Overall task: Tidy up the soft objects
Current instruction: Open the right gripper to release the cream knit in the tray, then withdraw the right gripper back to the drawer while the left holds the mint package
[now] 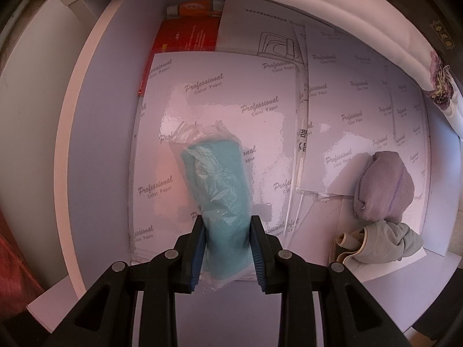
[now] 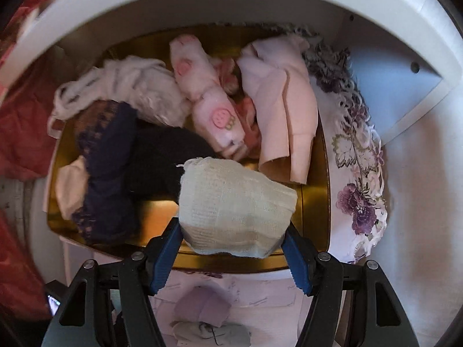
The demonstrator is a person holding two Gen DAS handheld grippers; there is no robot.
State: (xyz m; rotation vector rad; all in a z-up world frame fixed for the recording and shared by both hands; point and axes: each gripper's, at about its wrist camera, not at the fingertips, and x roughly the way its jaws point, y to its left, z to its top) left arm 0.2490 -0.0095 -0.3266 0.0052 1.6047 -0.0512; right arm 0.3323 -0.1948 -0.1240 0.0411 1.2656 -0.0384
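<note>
In the left wrist view my left gripper (image 1: 228, 225) is shut on a teal cloth roll in a clear plastic bag (image 1: 220, 185), held over sheets of colour paper (image 1: 208, 86). A rolled lilac sock (image 1: 382, 185) and a grey-green sock (image 1: 385, 243) lie at the right. In the right wrist view my right gripper (image 2: 233, 237) is shut on a cream knitted sock bundle (image 2: 231, 205), held above the front of a gold tin (image 2: 315, 156) filled with pink, white, black and navy soft items. The lilac sock (image 2: 205, 306) and grey sock (image 2: 211, 332) show below.
A red packet (image 1: 185, 37) lies at the back of the paper-lined surface. A white board edge (image 1: 72, 115) curves on the left. A floral embroidered cloth (image 2: 356, 156) lies right of the tin. Red fabric (image 2: 20, 133) is at the left.
</note>
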